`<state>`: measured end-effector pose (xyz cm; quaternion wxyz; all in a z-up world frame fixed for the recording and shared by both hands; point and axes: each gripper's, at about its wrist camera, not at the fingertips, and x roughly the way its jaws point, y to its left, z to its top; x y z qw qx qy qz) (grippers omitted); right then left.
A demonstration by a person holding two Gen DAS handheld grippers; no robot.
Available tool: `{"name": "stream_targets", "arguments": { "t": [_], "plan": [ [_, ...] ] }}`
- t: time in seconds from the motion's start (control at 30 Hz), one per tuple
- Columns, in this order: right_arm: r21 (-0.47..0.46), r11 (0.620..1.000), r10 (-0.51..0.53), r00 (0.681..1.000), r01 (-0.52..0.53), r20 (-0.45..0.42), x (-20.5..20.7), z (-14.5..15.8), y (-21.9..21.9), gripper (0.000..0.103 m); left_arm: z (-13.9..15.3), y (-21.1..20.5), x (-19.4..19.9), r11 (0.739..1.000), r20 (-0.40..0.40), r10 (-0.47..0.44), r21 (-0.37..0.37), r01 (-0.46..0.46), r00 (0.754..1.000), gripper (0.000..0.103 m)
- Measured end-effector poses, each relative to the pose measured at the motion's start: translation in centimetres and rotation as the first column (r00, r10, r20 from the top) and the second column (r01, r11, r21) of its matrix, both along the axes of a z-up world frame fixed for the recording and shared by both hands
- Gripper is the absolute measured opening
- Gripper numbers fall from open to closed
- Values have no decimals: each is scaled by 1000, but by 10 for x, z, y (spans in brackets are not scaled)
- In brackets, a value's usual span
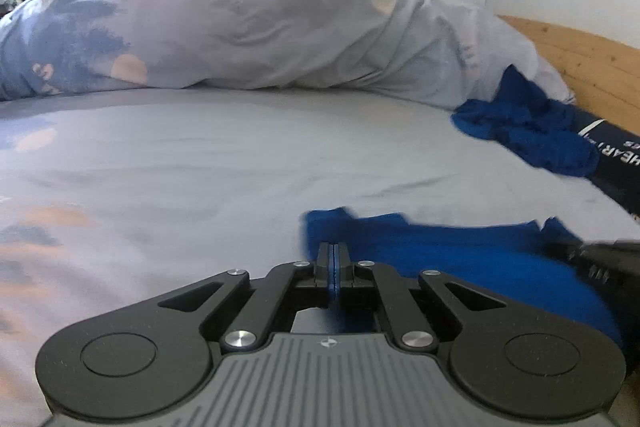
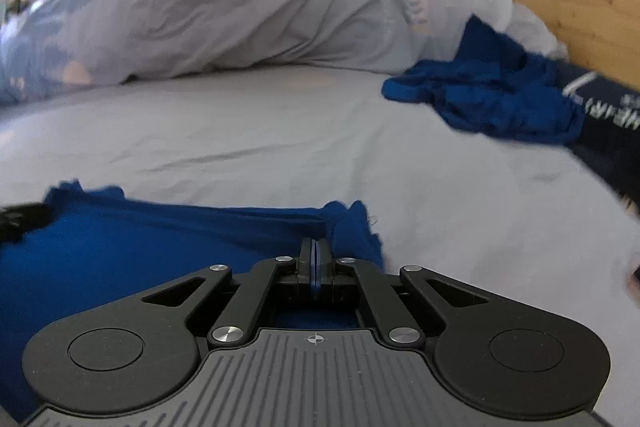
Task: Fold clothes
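A blue garment (image 1: 460, 259) lies flat on the grey bed sheet (image 1: 240, 155). My left gripper (image 1: 333, 247) is shut on its left corner. My right gripper (image 2: 315, 243) is shut on the same blue garment (image 2: 140, 247) at its right corner. The right gripper shows blurred at the right edge of the left wrist view (image 1: 600, 259). The left gripper shows dark at the left edge of the right wrist view (image 2: 20, 219). Between the two grippers the cloth edge runs roughly straight.
A rumpled duvet (image 1: 260, 27) lies across the back of the bed. A crumpled blue cloth (image 2: 488, 99) and a dark navy garment with white lettering (image 2: 608, 115) lie at the right by the wooden headboard (image 2: 580, 7).
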<state>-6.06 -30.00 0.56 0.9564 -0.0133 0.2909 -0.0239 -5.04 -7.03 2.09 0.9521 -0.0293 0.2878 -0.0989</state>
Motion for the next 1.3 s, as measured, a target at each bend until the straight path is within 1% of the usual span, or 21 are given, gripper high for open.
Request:
{"name": "stream_targets", "arguments": {
  "t": [0.03, 0.07, 0.13, 0.17, 0.2, 0.27, 0.33, 0.4, 0.43, 0.5, 0.53, 0.57, 0.73, 0.83, 0.9, 0.93, 1.03, 1.13, 1.2, 1.27, 1.3],
  "plan": [
    [-17, 1000, -11, 1000, 11, 6, -1, 2, 0, 6, 2, 8, 0, 1000, -22, 22, 11, -22, 1000, 10],
    [-20, 1000, -20, 1000, 20, 13, -1, 5, -1, 7, 3, 18, -1, 999, -46, 46, 4, -45, 998, 10],
    [12, 1000, -26, 999, 26, 24, -1, 12, -6, 10, 6, 37, -8, 995, -84, 76, -57, -81, 994, 16],
    [33, 999, -32, 999, 31, 37, -2, 18, -9, 15, 7, 45, -12, 991, -106, 84, -90, -94, 991, 21],
    [55, 998, -38, 998, 36, 50, -3, 23, -11, 20, 8, 51, -15, 986, -130, 85, -129, -102, 988, 21],
    [111, 994, -34, 994, 22, 108, -8, 37, -15, 56, 5, 56, -25, 969, -191, 31, -235, -77, 981, 26],
    [151, 989, -16, 986, -9, 166, -13, 48, -17, 68, 2, 56, -35, 943, -243, -32, -329, -51, 969, 32],
    [174, 983, 16, 976, -55, 219, -18, 59, -17, 73, -1, 53, -45, 920, -274, -76, -389, -38, 959, 37],
    [184, 980, 25, 970, -71, 243, -22, 63, -17, 80, -3, 53, -48, 908, -291, -84, -416, -47, 953, 38],
    [203, 974, 42, 956, -105, 290, -28, 71, -17, 87, -10, 54, -49, 862, -334, -114, -501, -74, 936, 51],
    [220, 968, 49, 950, -121, 308, -30, 74, -18, 93, -12, 55, -48, 849, -345, -115, -521, -88, 932, 53],
    [228, 965, 54, 946, -132, 318, -32, 76, -20, 94, -15, 56, -48, 834, -356, -116, -541, -103, 927, 56],
    [268, 954, 44, 943, -138, 330, -32, 81, -33, 100, -24, 64, -53, 773, -399, -95, -607, -186, 912, 59],
    [319, 931, 69, 945, -176, 320, -30, 80, -42, 101, -27, 68, -61, 741, -400, -95, -640, -204, 912, 72],
    [322, 922, 105, 939, -216, 328, -32, 80, -42, 103, -30, 68, -66, 719, -397, -114, -666, -200, 911, 82],
    [311, 921, 125, 935, -234, 332, -34, 81, -40, 103, -32, 64, -67, 713, -397, -137, -675, -188, 907, 83],
    [272, 922, 177, 924, -276, 341, -41, 82, -32, 103, -38, 52, -64, 709, -390, -154, -684, -173, 908, 83],
    [260, 917, 207, 917, -303, 340, -47, 82, -29, 103, -43, 47, -53, 682, -374, -135, -707, -188, 918, 83],
    [260, 914, 217, 916, -312, 336, -50, 82, -31, 103, -44, 42, -41, 665, -373, -139, -722, -193, 917, 83],
    [256, 912, 228, 916, -320, 331, -53, 81, -33, 103, -43, 36, -29, 660, -388, -160, -726, -195, 908, 82],
    [253, 912, 233, 915, -323, 328, -54, 81, -34, 103, -43, 34, -24, 660, -403, -167, -724, -202, 900, 69]
  ]
}}
